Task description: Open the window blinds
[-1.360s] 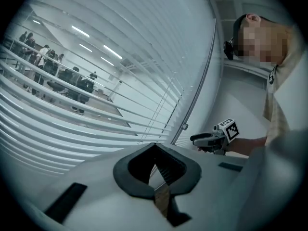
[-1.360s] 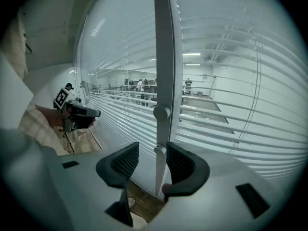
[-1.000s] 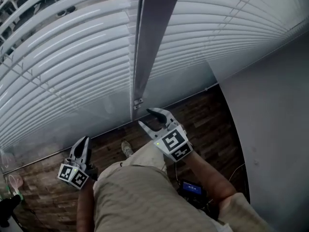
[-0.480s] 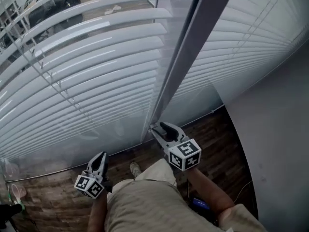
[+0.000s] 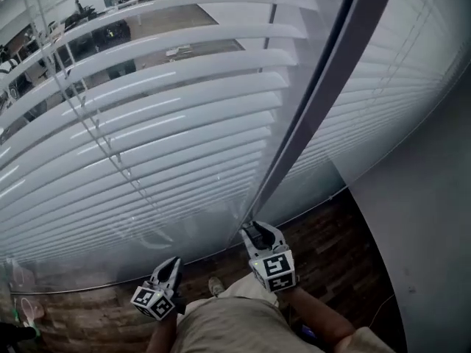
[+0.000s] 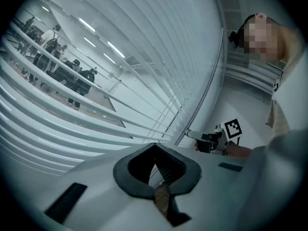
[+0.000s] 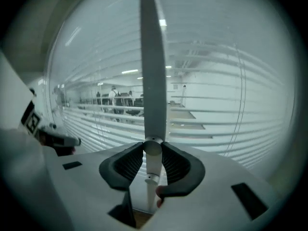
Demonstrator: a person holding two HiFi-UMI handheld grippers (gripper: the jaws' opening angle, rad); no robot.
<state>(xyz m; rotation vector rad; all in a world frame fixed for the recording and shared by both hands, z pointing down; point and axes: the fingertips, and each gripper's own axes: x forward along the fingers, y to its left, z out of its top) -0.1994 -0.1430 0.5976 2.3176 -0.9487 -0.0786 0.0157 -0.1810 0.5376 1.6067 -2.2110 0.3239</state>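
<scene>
**Status: right claw (image 7: 152, 144) on the knob at the post foot, left claw (image 6: 155, 144) idle**

right claw: only its own view gives the detail. The jaws have just been closing, and the tips now touch a round knob (image 7: 152, 148) on both sides. The knob sits at the foot of the grey post (image 7: 152, 71). A white rod (image 7: 151, 166) runs down from it through the gap between the pads. The head view shows only the claw nosed up to the post foot; the knob can't be made out there.

left claw: its own view shows tips together, hollow between the pads empty, nothing gripped. In the head view it hangs lower and left of the right one, beside the person's beige trousers (image 5: 228, 329), over the wood-plank floor (image 5: 331, 256). The left gripper view also catches the right claw side-on at the post.

window blinds (image 5: 162, 123): just beyond both claws, behind glass (image 5: 184, 234), on either side of the post. Neither claw touches a slat. The white horizontal slats are tilted partly open, and ladder cords (image 5: 94, 134) run down the left panel. Below the lowest slats a hazy band of glass runs down to the floor.

Beyond: the gaps between slats show an office. The head view shows desks there; both gripper views show standing people. A grey wall (image 5: 427, 234) closes the right side, seen in the head view only.
</scene>
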